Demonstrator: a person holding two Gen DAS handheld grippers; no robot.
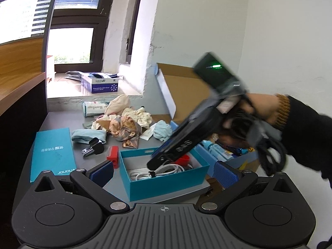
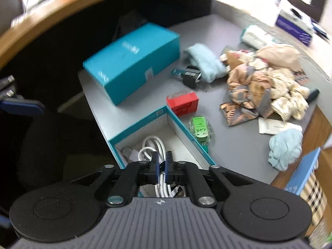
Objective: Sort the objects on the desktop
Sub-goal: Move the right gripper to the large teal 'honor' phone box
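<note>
Cable (image 2: 154, 145), white and coiled, lies in the open teal box (image 2: 182, 128) right under my right gripper (image 2: 162, 166); the jaws are nearly together with a white strand running up between the blue pads (image 2: 157, 167), though I cannot tell whether they pinch it. From my left wrist I see the same box (image 1: 166, 178) just ahead of my left gripper (image 1: 164, 171), whose jaws are spread wide with nothing between them, one finger on each side of the box's near end. My right gripper (image 1: 166, 157) reaches down into the box from the right, its tip at the cable (image 1: 166, 170), with a red thing (image 1: 184, 159) beside it that I cannot identify.

Just beyond the box sits a red block (image 2: 182, 103), and a green packet (image 2: 200, 129) lies against the box's right wall. Left of those rests the teal lid (image 2: 132, 62), top up. A black plug (image 2: 191, 76) lies near a pale blue cloth (image 2: 204, 64), further back. To the right, a heap of patterned cloths (image 2: 263, 83) spreads over the grey desk (image 2: 232, 145), with a white card (image 2: 278, 127) and a blue bundle (image 2: 285, 151) at its near edge. Behind the heap lies a white roll (image 2: 256, 36), and past it a purple carton (image 2: 294, 29) on the sill.
</note>
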